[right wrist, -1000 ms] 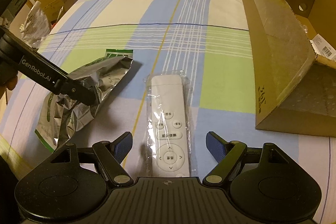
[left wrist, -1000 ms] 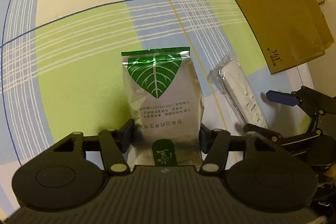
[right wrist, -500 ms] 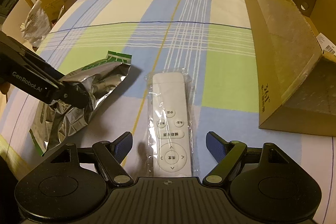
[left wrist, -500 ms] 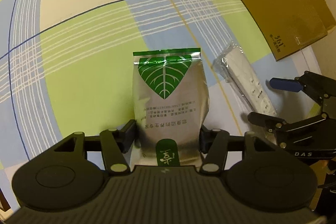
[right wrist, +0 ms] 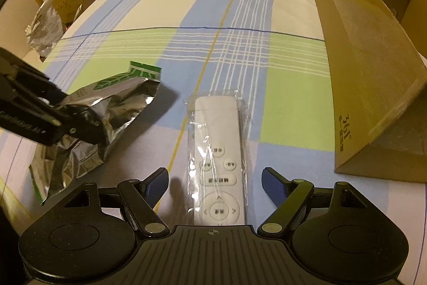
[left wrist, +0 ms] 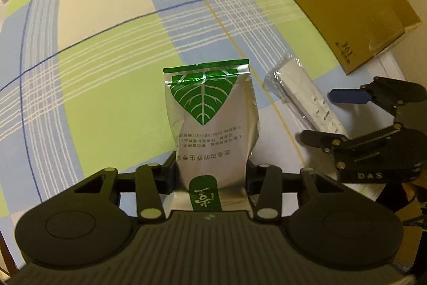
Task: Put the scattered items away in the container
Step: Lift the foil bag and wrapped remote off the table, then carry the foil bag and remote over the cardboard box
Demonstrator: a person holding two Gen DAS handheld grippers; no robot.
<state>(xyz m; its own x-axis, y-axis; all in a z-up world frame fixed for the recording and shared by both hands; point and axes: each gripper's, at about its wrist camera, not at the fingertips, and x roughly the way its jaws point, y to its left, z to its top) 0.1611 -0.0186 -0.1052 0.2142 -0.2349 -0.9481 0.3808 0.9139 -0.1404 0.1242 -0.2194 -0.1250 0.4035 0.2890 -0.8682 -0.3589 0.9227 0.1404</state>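
The left gripper (left wrist: 210, 175) was clamped on the lower end of the silver foil pouch with a green leaf print (left wrist: 210, 124), which was lifted off the cloth at its far end. The right gripper (right wrist: 214, 183) stood open with the white remote control in clear plastic wrap (right wrist: 217, 154) lying flat between its blue fingers (right wrist: 157, 184), untouched. Both sat on the checked blue, green and cream tablecloth (right wrist: 240, 58), with the open brown cardboard box (right wrist: 373, 71) to the right and boxes and packages along the far edge.

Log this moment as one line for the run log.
left claw: shut on pouch | right claw: open, straddling remote | box: nothing placed yet
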